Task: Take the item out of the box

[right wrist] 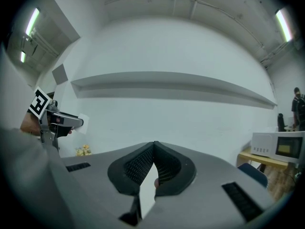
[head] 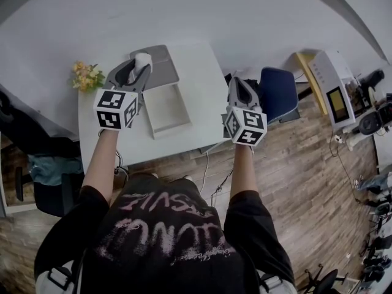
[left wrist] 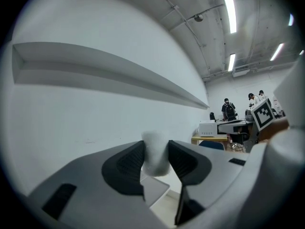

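Observation:
A shallow white box [head: 165, 109] lies open on the white table [head: 202, 81], with a grey flat lid [head: 164, 66] just behind it. My left gripper [head: 140, 64] is raised above the box's far left corner, shut on a small white item [head: 143, 59]. In the left gripper view the white item [left wrist: 155, 154] stands pinched between the two dark pads [left wrist: 128, 165]. My right gripper [head: 241, 83] hovers off the table's right edge, shut with nothing in it; its pads [right wrist: 143, 163] meet at the tips. The right gripper view also catches the left gripper [right wrist: 57, 120] with the item [right wrist: 82, 123].
Yellow flowers [head: 86, 75] sit at the table's far left corner. A blue chair [head: 278, 93] stands right of the table, beyond it a white appliance [head: 331, 86] on a yellow stand. Cables hang under the table's front edge. People stand in the distance [left wrist: 228, 109].

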`<state>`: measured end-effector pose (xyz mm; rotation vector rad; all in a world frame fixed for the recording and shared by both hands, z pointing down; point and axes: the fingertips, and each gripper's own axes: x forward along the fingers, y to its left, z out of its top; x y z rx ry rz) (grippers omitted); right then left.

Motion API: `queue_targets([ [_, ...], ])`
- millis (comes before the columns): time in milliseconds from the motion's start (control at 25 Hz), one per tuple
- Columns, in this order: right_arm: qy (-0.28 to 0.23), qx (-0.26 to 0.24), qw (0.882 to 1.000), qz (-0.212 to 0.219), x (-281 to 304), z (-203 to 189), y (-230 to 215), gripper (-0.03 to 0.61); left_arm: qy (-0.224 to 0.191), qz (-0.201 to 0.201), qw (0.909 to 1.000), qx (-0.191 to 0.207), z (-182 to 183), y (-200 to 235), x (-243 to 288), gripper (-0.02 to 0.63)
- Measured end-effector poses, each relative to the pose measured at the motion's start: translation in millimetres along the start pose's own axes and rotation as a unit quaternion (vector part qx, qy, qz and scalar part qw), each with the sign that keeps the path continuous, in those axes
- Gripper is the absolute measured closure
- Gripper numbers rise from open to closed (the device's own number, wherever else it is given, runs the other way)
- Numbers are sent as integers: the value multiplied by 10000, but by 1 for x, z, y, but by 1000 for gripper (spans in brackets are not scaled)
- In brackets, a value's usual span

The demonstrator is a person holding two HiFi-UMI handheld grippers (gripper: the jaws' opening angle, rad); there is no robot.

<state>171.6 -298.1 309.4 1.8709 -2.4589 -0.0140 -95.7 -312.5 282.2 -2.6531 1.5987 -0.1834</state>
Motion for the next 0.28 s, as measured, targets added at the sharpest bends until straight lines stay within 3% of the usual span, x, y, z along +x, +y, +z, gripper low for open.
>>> queue_targets([
  [280,-33,-9,10000,-36,0,1,-4,577,-30,-47,10000,66,2,-2,3,451],
])
